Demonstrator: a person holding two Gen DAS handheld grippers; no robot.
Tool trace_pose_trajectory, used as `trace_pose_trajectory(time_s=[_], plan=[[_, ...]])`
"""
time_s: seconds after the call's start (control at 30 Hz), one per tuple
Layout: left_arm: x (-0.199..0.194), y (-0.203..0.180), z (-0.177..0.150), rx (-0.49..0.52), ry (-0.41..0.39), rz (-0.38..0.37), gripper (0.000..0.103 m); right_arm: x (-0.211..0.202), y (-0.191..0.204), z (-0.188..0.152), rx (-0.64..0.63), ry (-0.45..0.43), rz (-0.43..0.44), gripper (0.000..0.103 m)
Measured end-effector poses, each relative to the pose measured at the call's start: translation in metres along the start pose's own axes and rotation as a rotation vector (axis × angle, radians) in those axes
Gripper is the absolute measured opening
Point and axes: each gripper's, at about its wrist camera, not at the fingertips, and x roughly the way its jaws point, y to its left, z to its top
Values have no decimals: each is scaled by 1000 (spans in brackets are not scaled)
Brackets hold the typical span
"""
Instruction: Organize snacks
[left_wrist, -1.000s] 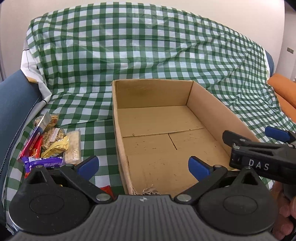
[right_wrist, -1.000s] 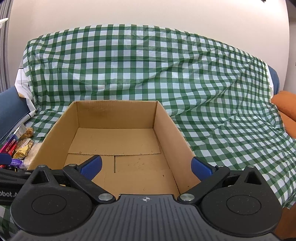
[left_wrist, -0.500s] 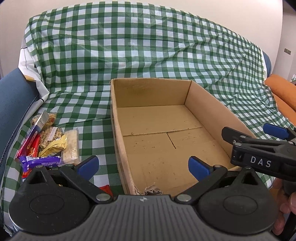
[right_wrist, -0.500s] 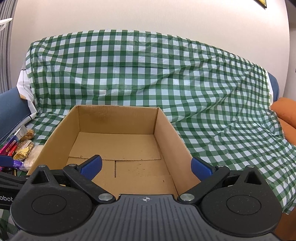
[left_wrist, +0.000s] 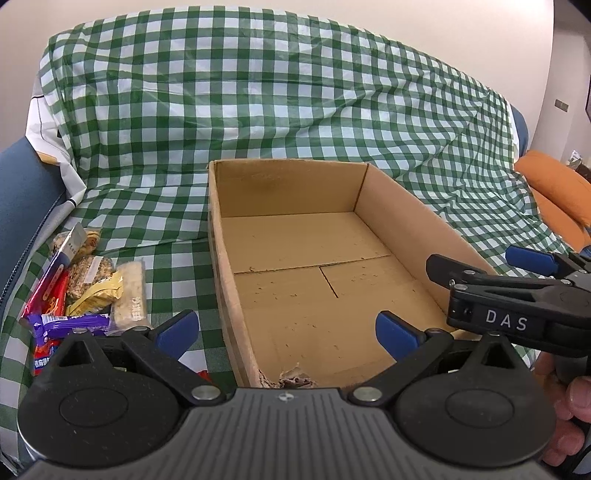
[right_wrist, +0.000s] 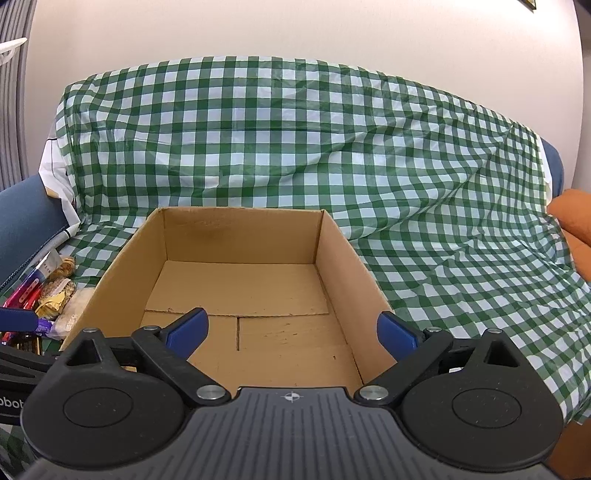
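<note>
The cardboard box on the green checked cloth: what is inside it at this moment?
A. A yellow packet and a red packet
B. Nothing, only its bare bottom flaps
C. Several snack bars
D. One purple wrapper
B. The cardboard box shows only its bare bottom flaps in both wrist views, while the pile of snack packets lies on the checked cloth to its left.

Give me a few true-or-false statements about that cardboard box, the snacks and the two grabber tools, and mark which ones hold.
1. The cardboard box already holds snacks. False: it holds nothing.
2. The snack pile lies on the checkered cloth to the left of the box. True.
3. The left gripper is clamped on a purple wrapper. False: its jaws are open and hold nothing.
4. The right gripper is open, over the box's near end. True.
5. An orange cushion lies on the right. True.
</note>
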Motion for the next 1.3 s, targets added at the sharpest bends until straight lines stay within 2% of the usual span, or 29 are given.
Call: trace_pose_trajectory(time_s=[0.57, 0.67, 0.7, 0.8, 0.83, 0.87, 0.93, 1.03, 1.1, 1.2, 1.3], plan=[[1, -2, -1, 5, 8, -8, 100, 0, -1, 0, -1, 13, 8, 97], [2, -5, -3, 15, 10, -7, 95, 0, 0, 0, -7, 11, 4, 97], [3, -6, -4, 22, 11, -5, 89, 0, -1, 0, -2, 13, 5, 97], [2, -4, -5, 35, 9, -1, 58, 0, 1, 2, 18, 6, 21, 97], [1, 0, -5, 28, 10, -2, 52, 0, 2, 2, 19, 4, 24, 97], [0, 6, -4, 5, 16, -15, 49, -1, 4, 2, 20, 3, 30, 97], [-3, 26, 2, -67, 50, -67, 32, -3, 9, 3, 8, -5, 40, 95], [-12, 61, 25, -115, 55, -76, 26, -8, 17, 7, -6, -28, 69, 82], [-18, 88, 47, -104, 42, -72, 26, -12, 23, 11, -3, -35, 101, 69], [-26, 133, 76, -52, 9, -49, 26, -17, 35, 14, 0, -43, 159, 64], [-23, 175, 85, -8, -7, 11, 26, -19, 51, 21, -21, -39, 225, 64]])
